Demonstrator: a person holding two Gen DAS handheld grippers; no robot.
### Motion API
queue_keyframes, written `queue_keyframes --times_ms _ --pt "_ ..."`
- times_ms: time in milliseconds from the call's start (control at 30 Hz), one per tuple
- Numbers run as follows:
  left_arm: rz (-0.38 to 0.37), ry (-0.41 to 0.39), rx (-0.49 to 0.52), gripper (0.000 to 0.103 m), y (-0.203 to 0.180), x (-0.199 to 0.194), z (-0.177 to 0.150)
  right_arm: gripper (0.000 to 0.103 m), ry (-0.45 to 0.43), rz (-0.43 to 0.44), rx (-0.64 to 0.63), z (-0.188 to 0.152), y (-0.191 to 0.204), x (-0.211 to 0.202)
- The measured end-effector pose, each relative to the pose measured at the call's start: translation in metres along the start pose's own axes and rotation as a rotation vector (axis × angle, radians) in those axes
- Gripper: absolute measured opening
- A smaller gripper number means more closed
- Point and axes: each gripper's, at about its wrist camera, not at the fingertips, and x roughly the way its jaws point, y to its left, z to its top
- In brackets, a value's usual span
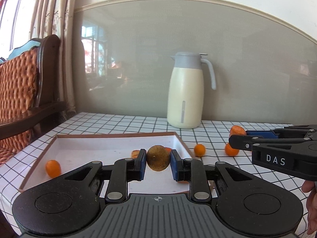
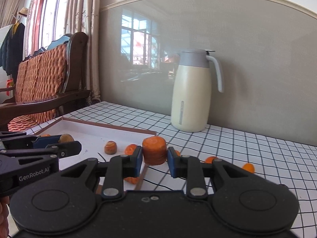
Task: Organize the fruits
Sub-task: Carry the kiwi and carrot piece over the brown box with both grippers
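My left gripper (image 1: pixel 158 161) is shut on a round brownish-green fruit (image 1: pixel 158 158), held over the shallow white tray (image 1: pixel 59 144). Inside the tray lie a small orange fruit (image 1: pixel 53 168) and an orange slice (image 1: pixel 135 153). My right gripper (image 2: pixel 154 156) is shut on a thick orange carrot-like chunk (image 2: pixel 154 152), above the tray's right edge (image 2: pixel 146 132). In the right wrist view, two more orange pieces (image 2: pixel 110 147) (image 2: pixel 130 148) sit in the tray. The left gripper's fruit (image 2: pixel 66 138) shows at the left there. Small orange fruits (image 1: pixel 199 150) (image 1: pixel 231 149) lie on the checked cloth right of the tray.
A cream and grey thermos jug (image 1: pixel 185 91) stands at the back of the table by the wall. A wooden chair with an orange woven cushion (image 1: pixel 19 91) stands left of the table, beside curtains. Two further small orange fruits (image 2: pixel 211 159) (image 2: pixel 248 167) rest on the cloth.
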Motion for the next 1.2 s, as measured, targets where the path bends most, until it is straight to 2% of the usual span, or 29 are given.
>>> queue_keyframes --times_ms 633,1200 --pt "0.094 -0.001 -0.038 0.026 0.061 -0.005 -0.001 0.018 -0.026 0.094 -0.043 0.012 0.051 0.022" --pt "0.2 0.004 -0.064 0.026 0.116 0.023 0.007 0.018 -0.052 0.105 -0.036 0.024 0.062 0.057"
